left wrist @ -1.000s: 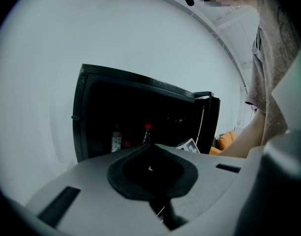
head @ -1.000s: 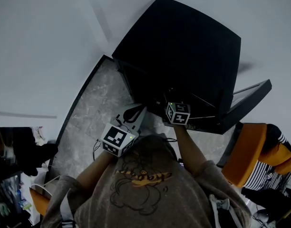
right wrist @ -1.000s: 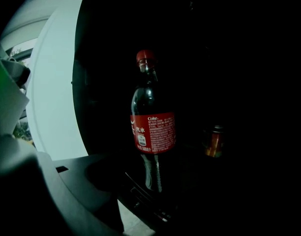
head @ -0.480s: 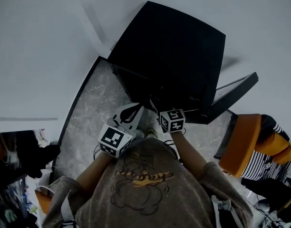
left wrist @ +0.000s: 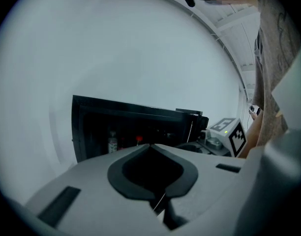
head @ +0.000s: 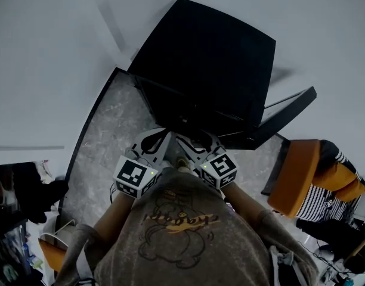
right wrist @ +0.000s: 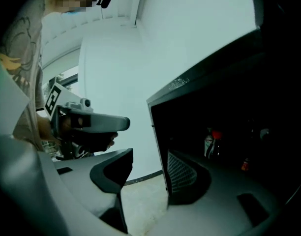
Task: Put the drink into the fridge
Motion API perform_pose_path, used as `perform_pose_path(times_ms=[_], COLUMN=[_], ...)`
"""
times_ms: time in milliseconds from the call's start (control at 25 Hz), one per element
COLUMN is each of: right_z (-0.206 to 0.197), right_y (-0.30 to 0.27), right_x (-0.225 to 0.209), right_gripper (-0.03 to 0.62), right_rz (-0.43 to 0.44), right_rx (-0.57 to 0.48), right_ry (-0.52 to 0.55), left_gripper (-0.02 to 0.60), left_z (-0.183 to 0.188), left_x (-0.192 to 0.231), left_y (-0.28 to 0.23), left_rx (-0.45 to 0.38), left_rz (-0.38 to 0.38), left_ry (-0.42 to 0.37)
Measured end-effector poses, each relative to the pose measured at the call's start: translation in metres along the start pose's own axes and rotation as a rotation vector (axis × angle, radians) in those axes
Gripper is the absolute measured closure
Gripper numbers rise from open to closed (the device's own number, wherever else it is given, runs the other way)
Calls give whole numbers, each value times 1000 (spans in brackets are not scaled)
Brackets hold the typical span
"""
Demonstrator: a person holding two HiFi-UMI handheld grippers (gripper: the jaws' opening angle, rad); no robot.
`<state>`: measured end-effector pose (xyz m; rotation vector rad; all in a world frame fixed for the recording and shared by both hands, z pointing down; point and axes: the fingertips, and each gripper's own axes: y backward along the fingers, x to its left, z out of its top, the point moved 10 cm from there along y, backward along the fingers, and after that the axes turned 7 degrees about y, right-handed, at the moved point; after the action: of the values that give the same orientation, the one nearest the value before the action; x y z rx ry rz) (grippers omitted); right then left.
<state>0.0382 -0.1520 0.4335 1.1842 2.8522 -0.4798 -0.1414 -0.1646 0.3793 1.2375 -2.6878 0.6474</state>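
The black fridge (head: pixel 212 58) stands with its door (head: pixel 290 112) swung open to the right. Inside, the right gripper view shows a red-capped bottle (right wrist: pixel 212 142) on a dark shelf; the left gripper view shows a clear bottle (left wrist: pixel 112 142) and a red cap (left wrist: pixel 138 140). My right gripper (head: pixel 194 143) is out in front of the opening, near my chest. Its jaws (right wrist: pixel 150 156) stand open, have just been closing a little, and have nothing between them. My left gripper (head: pixel 163 136) is beside it, with pads meeting at the tip (left wrist: pixel 151 146) and nothing held.
The fridge sits on a grey marbled surface (head: pixel 108 136) against a white wall. An orange chair (head: pixel 296 180) and a person in striped clothes (head: pixel 340 183) are at the right. Dark clutter lies at the lower left (head: pixel 21 189).
My right gripper has drawn back out of the fridge opening toward my body and now sits beside the left one. The left gripper has risen slightly.
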Motion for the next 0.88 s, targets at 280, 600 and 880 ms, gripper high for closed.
perform_pose_path(times_ms=[280,600,880], right_z=[23,29,33], right_y=[26,36,36], right_x=[29,38,23], right_gripper=[508,574,574], right_rz=[109,161,150], right_rx=[-42,-56,-60], right_ry=[67,98,111], left_gripper=[577,577,577], left_z=[1,-11,-11], left_x=[-8,-12,-17], left_y=[4,6,4], left_rx=[-2,24,31], left_rz=[-14,-49,-84], left_ry=[9,15,7])
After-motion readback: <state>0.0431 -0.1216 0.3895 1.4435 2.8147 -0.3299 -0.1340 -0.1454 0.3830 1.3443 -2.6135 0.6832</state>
